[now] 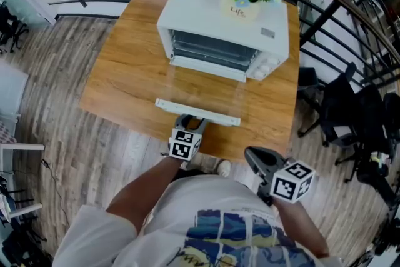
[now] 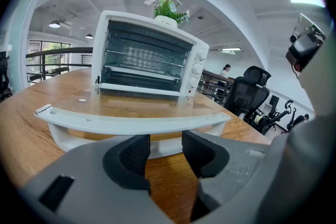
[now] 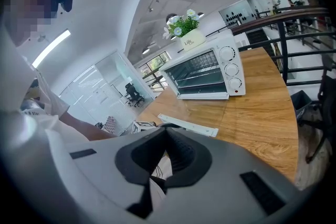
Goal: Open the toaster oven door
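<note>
The white toaster oven (image 1: 212,15) stands at the back of the wooden table (image 1: 125,65). Its glass door (image 1: 203,87) lies folded down flat, showing the racks inside, with the white handle bar (image 1: 197,112) toward me. My left gripper (image 1: 189,124) is open at the table's near edge, just short of the handle. In the left gripper view the handle (image 2: 131,122) runs across right beyond the gripper's (image 2: 165,152) spread pads, and nothing is clamped between them. My right gripper (image 1: 256,159) is shut and empty, held off the table near my body. The oven (image 3: 205,73) appears ahead in its view.
A potted plant (image 1: 244,0) sits on top of the oven. Black office chairs (image 1: 340,103) stand right of the table, and a dark railing (image 1: 337,3) curves behind it. Wooden floor lies to the left.
</note>
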`<state>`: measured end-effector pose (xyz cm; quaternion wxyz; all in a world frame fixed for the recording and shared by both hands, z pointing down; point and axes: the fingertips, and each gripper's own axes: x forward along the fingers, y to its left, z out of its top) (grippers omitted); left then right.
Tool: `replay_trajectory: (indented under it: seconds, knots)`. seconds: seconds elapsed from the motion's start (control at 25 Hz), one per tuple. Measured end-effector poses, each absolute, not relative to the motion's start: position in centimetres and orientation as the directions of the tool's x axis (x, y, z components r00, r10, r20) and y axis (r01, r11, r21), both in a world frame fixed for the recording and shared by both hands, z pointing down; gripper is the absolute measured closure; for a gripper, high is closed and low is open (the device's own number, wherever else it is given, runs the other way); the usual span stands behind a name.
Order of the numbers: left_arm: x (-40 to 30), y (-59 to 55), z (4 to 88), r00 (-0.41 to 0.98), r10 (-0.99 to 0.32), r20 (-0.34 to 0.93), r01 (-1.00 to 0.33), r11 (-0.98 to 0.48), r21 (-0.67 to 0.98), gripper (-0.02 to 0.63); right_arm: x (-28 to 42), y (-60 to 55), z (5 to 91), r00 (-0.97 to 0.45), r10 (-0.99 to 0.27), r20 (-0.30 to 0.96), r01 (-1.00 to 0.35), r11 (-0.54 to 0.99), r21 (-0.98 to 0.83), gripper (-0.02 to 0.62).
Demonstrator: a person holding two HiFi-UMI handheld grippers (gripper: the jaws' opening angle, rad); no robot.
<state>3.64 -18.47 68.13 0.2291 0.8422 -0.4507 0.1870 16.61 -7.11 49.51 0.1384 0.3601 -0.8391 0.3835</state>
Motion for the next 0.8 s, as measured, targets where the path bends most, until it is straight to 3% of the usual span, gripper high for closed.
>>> replay_trajectory:
  seconds: [0.8]
  knots:
    - [3.56, -18.42, 68.03, 0.528, -0.67, 0.522, -0.843, -0.488, 0.226, 0.423, 16.17, -7.24, 49.14, -0.707, -0.497, 0.504, -0.707, 0.458, -0.539, 0.595]
